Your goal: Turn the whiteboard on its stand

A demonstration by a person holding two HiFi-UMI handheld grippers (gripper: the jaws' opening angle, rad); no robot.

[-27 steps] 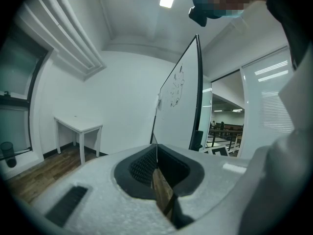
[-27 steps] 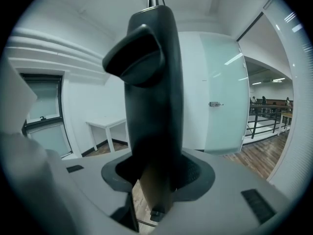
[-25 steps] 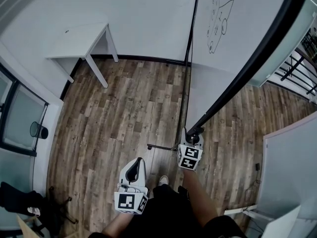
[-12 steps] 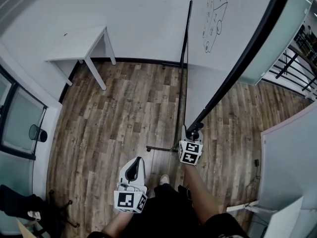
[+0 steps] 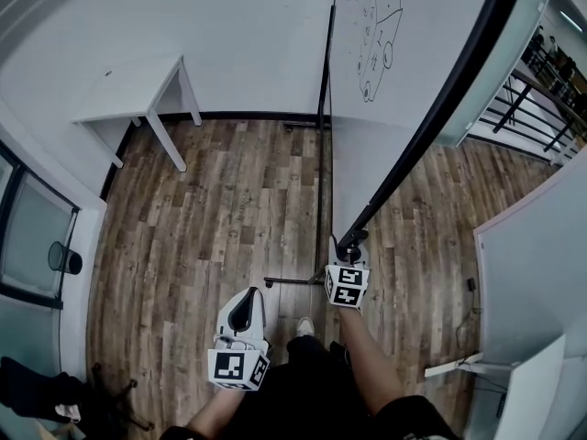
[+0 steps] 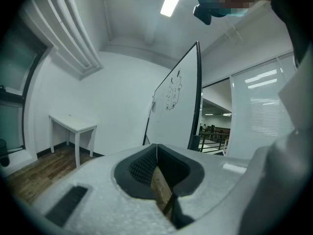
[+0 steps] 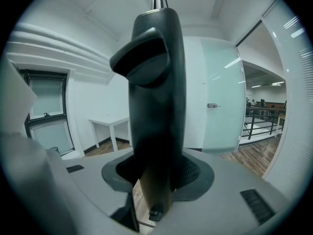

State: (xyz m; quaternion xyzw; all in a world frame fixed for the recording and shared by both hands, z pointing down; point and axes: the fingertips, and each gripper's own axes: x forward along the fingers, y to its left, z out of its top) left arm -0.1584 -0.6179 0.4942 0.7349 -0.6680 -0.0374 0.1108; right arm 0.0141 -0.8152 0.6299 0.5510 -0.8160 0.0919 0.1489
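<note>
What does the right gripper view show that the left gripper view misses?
Only the right gripper view: the right gripper, jaws closed on the whiteboard frame, and a frosted door. Only the left gripper view: the whiteboard face with its drawing, and the left gripper, jaws together and empty. Both: the white table, the wood floor and the railing.

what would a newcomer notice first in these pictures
The big whiteboard with a black doodle fills the upper right of the head view. Just in front of the person, the right gripper is clamped on its black frame, while the left gripper hangs shut and empty at lower left. A white table stands by the far wall.
</note>
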